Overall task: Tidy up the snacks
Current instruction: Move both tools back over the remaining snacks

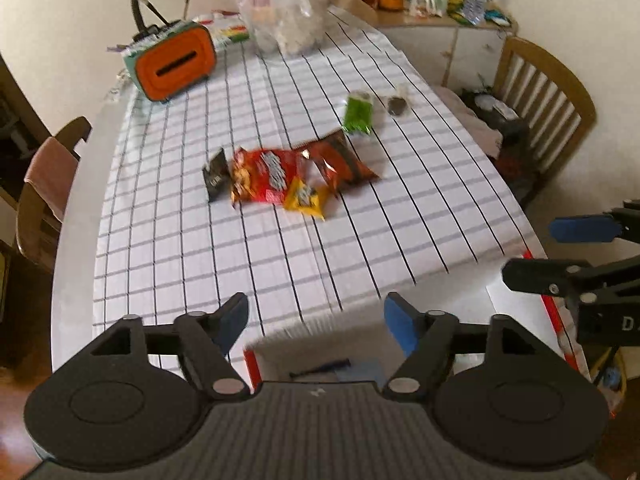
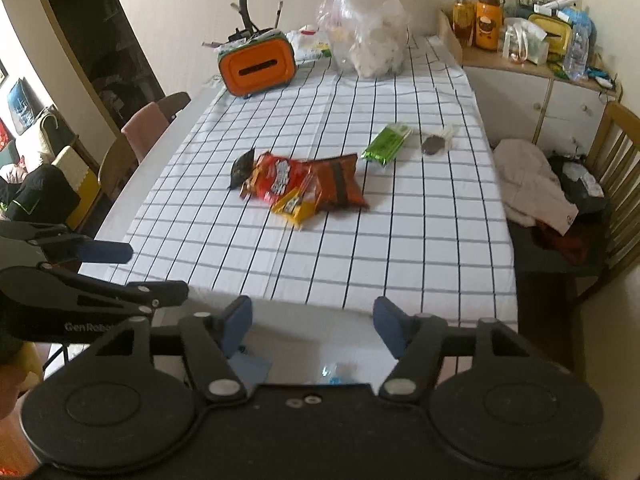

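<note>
Both claws gape empty at the near edge of the desk: left claw, right claw. Snack pile lies mid-desk, well ahead of both, long axis running left-right. Green packet sits apart, angled toward far right.

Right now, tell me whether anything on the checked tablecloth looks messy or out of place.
Yes. The red snack bag, the brown-orange bag, the yellow packet and the small black packet lie in an overlapping heap mid-table, while the green packet and a small dark item lie apart, farther back.
</note>
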Motion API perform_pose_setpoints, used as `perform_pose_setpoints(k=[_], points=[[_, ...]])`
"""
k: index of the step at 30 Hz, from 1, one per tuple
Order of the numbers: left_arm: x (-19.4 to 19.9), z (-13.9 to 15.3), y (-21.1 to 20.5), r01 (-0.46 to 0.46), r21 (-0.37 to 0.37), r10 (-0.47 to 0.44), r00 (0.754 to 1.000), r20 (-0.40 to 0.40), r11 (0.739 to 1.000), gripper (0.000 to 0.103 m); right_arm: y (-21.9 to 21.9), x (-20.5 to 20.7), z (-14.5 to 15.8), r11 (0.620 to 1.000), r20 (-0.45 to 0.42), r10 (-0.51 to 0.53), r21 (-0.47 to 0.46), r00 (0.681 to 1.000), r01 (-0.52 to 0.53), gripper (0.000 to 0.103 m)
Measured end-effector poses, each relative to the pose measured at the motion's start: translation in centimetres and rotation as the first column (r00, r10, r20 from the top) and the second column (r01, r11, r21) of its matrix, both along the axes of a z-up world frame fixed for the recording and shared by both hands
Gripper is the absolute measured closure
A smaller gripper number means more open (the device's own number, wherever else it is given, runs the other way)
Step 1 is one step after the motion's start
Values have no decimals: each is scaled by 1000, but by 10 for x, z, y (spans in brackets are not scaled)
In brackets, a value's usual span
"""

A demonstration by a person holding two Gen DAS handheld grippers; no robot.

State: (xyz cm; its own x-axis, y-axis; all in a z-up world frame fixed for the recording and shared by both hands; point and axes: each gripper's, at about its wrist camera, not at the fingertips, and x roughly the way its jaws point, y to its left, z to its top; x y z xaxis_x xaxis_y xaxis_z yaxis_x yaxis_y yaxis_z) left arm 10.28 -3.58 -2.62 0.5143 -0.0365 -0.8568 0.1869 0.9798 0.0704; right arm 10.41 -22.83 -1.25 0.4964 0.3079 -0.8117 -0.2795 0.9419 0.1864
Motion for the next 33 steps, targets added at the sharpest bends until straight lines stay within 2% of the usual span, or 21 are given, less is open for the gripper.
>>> perform_pose_setpoints(k=[8, 10, 14, 22, 29, 33], points=[[38, 3, 8, -94, -76, 94, 996, -9, 993, 22, -12, 39, 9, 1000, 27, -20, -6, 999, 20, 13], [50, 2, 9, -135, -74, 135, 991, -6, 988, 21, -16, 53, 9, 999, 33, -28, -15, 999, 29, 10], [75, -2, 11, -211, -64, 211, 977, -16, 975, 21, -25, 87, 4, 998, 27, -41, -36, 999, 42, 10], [134, -28, 14, -359, -96, 346, 929, -129, 929, 21, -43, 159, -14, 997, -7, -55, -45, 998, 55, 10], [171, -58, 9, -455, -32, 442, 878, -183, 890, 21, -55, 224, -48, 993, -48, -87, -81, 995, 83, 10], [188, -78, 12, -503, -21, 484, 842, -237, 864, 21, -58, 259, -73, 989, -73, -112, -103, 991, 105, 10]])
